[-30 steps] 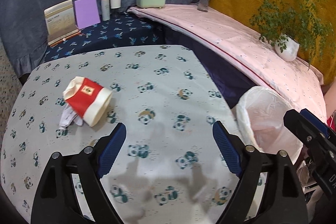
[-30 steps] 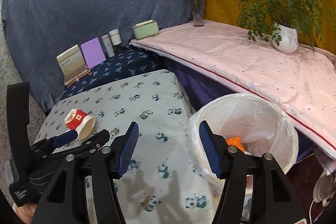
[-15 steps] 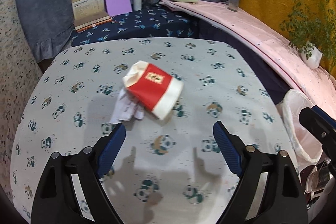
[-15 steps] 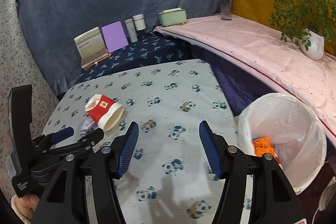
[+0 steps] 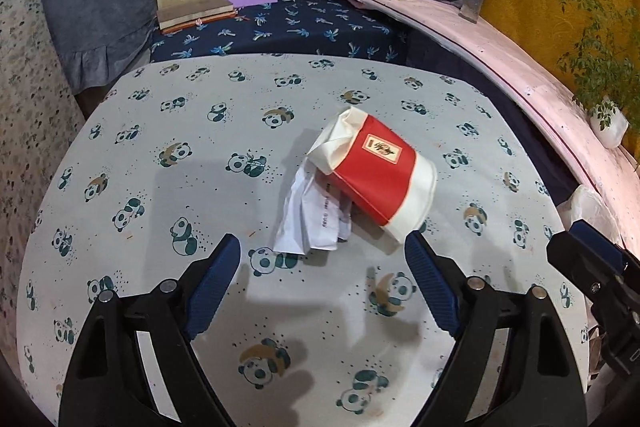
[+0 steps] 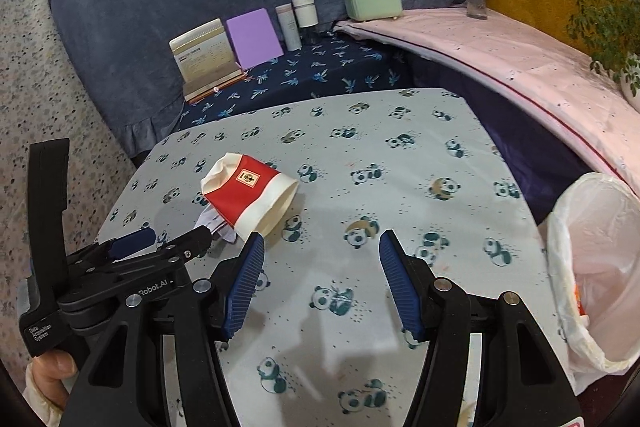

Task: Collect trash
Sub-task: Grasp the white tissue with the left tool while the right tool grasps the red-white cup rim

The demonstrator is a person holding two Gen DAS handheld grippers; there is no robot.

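Closer now to the crushed red cup (image 5: 374,175) and paper scrap (image 5: 310,215), the wide-open left gripper (image 5: 323,281) should straddle both before closing, while the right gripper (image 6: 320,281) waits open.

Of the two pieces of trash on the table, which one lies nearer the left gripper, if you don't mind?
The crumpled white paper, just ahead of the open left gripper; the red-and-white cup lies on its side behind it.

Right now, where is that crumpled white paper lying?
In the left wrist view the crumpled white paper lies on the panda-print table, tucked against the left side of the tipped red and white cup, just ahead of the open left gripper.
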